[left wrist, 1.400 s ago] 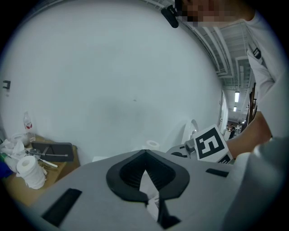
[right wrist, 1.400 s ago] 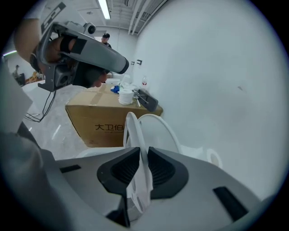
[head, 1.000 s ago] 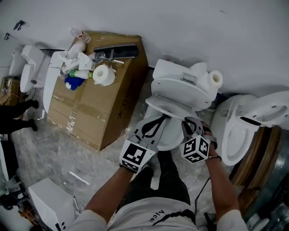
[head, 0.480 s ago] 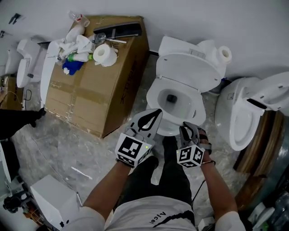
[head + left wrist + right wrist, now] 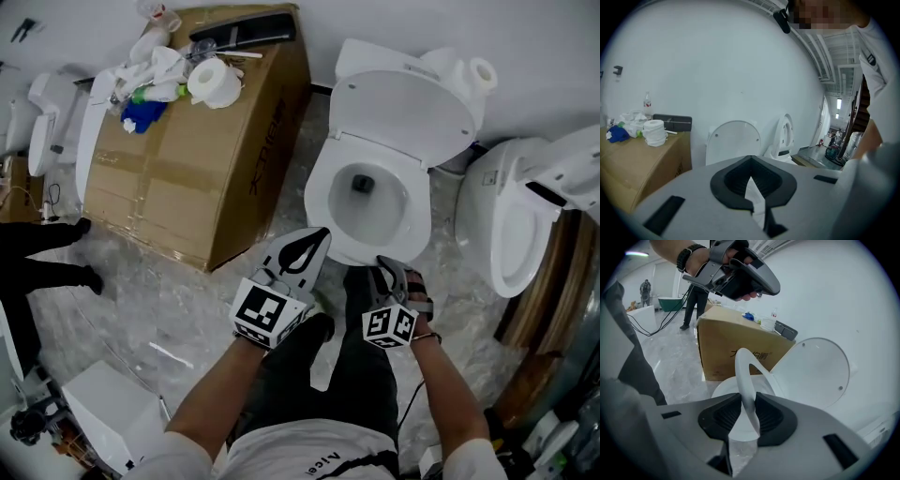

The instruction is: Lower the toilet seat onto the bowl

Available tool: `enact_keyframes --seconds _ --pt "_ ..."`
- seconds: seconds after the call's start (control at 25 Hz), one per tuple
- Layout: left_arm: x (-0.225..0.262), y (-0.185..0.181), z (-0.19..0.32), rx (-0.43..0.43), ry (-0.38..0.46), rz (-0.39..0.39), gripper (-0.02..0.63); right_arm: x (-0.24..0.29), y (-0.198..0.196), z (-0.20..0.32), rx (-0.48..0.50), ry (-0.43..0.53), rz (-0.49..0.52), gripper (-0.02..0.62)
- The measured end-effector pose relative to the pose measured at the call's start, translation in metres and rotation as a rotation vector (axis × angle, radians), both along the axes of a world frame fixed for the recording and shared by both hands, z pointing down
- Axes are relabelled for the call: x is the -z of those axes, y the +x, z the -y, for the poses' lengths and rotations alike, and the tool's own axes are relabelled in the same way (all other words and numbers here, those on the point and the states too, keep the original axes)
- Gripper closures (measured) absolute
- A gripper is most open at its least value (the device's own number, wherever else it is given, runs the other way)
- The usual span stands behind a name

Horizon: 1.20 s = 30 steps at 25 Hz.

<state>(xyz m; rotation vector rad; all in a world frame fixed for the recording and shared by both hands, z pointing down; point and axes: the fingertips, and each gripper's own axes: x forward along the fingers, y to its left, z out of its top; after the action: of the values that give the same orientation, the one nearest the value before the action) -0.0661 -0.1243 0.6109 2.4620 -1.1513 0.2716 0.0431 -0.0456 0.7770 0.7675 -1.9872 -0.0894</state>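
— Right gripper (image 5: 386, 265): report jaw condition.

— I read it as released. Its jaws have just been opening and stand apart, with the front rim of the toilet seat (image 5: 321, 199) between the two pads. The pads sit close on either side of the rim, and I see no clamp on it. The gripper points steeply down at the front of the toilet.

— Seat position?

— In the head view the seat lies low over the bowl (image 5: 389, 220), with its ring forward and its hinge at the rear. The right gripper view shows the ring rising away from the jaws in an arc, so I cannot confirm that it rests flat on the bowl all round. The lid (image 5: 403, 103) stands raised behind it, against the tank (image 5: 370, 58).

— Left gripper (image 5: 319, 236)?

— Clenched on nothing. Its own view shows the jaw tips meeting, with no object gripped. It hovers just off the front left of the bowl, apart from the seat, and points slightly down towards the lid.

— Surroundings?

— A cardboard box (image 5: 187, 159) stands to the left of the toilet, with a toilet roll (image 5: 214, 82) and other clutter on top. A second toilet (image 5: 487, 202) stands to the right.
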Motion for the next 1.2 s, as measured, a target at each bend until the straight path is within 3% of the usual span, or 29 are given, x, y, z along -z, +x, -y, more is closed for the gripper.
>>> enact_keyframes --seconds 0.52,1.2 --pt "-0.071 0.004 -0.044 -0.046 -0.011 -0.014 0.597 -0.088 -0.012 -0.045 -0.015 -0.016 -0.004 0.476" --pt "-0.153 0.010 -0.071 -0.051 -0.060 0.008 0.597 -0.204 -0.017 -0.075 0.082 -0.107 -0.045 0.456"
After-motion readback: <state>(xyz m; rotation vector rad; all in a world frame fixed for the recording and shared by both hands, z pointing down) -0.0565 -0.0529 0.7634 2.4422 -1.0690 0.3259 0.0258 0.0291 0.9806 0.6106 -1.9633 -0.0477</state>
